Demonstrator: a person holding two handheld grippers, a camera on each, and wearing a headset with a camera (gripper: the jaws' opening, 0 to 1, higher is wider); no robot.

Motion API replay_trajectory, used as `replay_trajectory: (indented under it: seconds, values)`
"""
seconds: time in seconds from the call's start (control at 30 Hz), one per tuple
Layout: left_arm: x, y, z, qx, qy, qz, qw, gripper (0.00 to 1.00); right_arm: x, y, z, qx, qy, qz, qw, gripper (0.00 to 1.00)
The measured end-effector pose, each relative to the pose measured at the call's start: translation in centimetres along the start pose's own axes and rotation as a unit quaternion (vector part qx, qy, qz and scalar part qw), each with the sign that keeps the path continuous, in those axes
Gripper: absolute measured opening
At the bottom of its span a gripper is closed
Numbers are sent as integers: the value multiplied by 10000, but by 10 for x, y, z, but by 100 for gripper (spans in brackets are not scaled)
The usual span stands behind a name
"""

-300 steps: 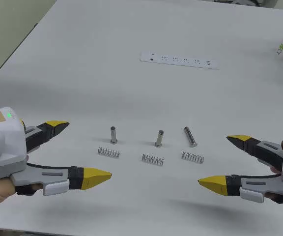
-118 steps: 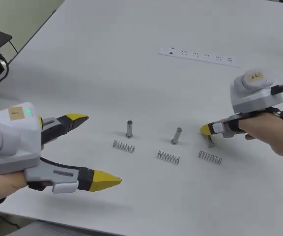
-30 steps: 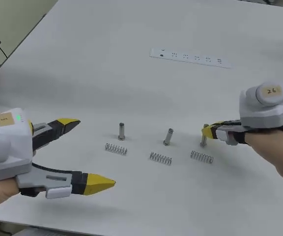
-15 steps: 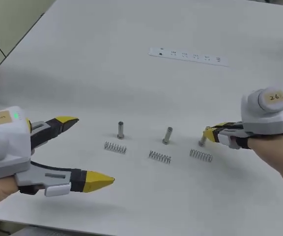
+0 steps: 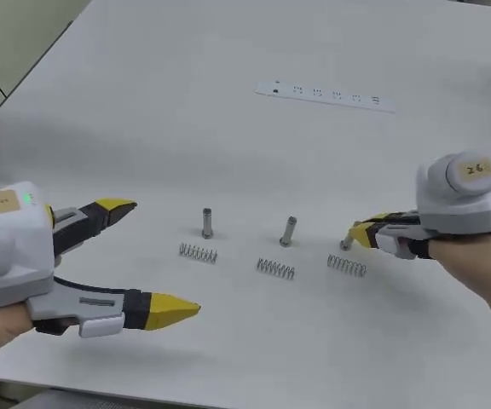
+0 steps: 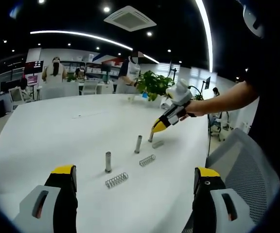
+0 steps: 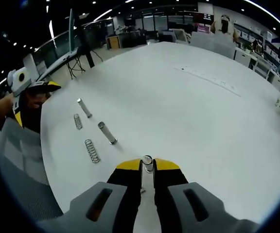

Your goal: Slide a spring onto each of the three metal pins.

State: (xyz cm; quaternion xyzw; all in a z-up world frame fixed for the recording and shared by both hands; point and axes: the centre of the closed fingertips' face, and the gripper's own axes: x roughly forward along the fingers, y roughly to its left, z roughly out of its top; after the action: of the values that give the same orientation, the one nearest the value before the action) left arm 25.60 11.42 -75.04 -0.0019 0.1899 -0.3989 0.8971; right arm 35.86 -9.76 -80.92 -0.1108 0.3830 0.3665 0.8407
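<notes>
In the head view, three pins and three springs sit in two rows on the white desk [image 5: 228,128], with a power strip [image 5: 324,95] lying well beyond them. The left pin [image 5: 207,222] and middle pin [image 5: 288,231] stand on end, the middle one leaning a little. The left spring [image 5: 198,252], middle spring [image 5: 275,268] and right spring [image 5: 347,266] each lie flat just in front of a pin, none of them on one. The right gripper [image 5: 361,232] reaches in from the right, low over the desk, with its yellow tips together at the right pin [image 5: 346,244]; whether that pin touches the desk cannot be told. The right spring lies just below those tips. The left gripper [image 5: 147,256] hovers at the lower left with its jaws wide apart and nothing between them, well apart from the left pin and spring. In the left gripper view, its two jaws rise spread at the bottom, and the pins and springs line up ahead on the desk, the nearest spring between and beyond the tips. The right gripper comes in from the right with its tips at the farthest pin. In the right gripper view, the jaws are clamped on the right pin, whose rounded end pokes out at the tips. The other two pins and two springs lie ahead to the left, with the left gripper beyond them.
</notes>
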Motion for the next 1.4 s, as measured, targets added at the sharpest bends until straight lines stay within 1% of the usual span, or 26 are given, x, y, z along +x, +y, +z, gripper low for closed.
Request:
replay_trajectory:
  seconds: [0.2,0.33,0.57,0.63,0.67,0.77,0.83,0.87,0.9,0.93,0.97,1.1,1.17,1.23,1.3,1.4]
  values:
    - [0,0,1,-13,-19,2,10000,98,-1,1,-1,17,-13,23,10000,12]
    - [0,0,2,-26,-41,-9,10000,98,-5,1,-1,-13,-75,24,10000,19]
    - [1,-2,3,-34,-51,-70,10000,98,-11,0,-2,-43,-121,102,9999,23]
    - [1,-3,3,-42,-45,-110,9999,98,-13,4,-2,-98,-142,209,9996,24]
    - [2,-3,3,-39,-42,-114,9999,98,-14,4,-2,-116,-139,213,9996,25]
    - [2,-3,3,-22,-27,-120,9999,98,-16,9,-2,-304,-120,304,9990,26]
    - [2,-3,4,-21,-39,-125,9999,98,-18,14,-2,-542,-130,408,9976,26]
    - [2,-3,5,-23,-42,-127,9999,98,-18,15,-2,-592,-127,433,9972,26]
    - [3,-4,5,-25,-45,-129,9999,98,-18,16,-6,-756,-45,423,9962,26]
    - [3,-3,5,-14,-35,-127,9999,98,-18,18,-9,-963,16,467,9943,26]
    - [3,-3,5,-10,-34,-130,9999,98,-18,20,-11,-1003,58,463,9939,25]
    - [2,-3,5,-1,-24,-131,9999,98,-17,29,-21,-1423,240,593,9878,25]
    - [1,-3,4,-2,-14,-129,9999,98,-16,30,-26,-1643,374,594,9839,25]
    - [0,-3,3,16,7,-118,9999,98,-15,31,-29,-1937,470,620,9780,24]
    - [-1,-2,3,15,12,-117,9999,98,-14,34,-32,-2033,557,701,9750,24]
    - [-3,-2,2,14,26,-107,9999,98,-12,34,-33,-2191,635,780,9705,24]
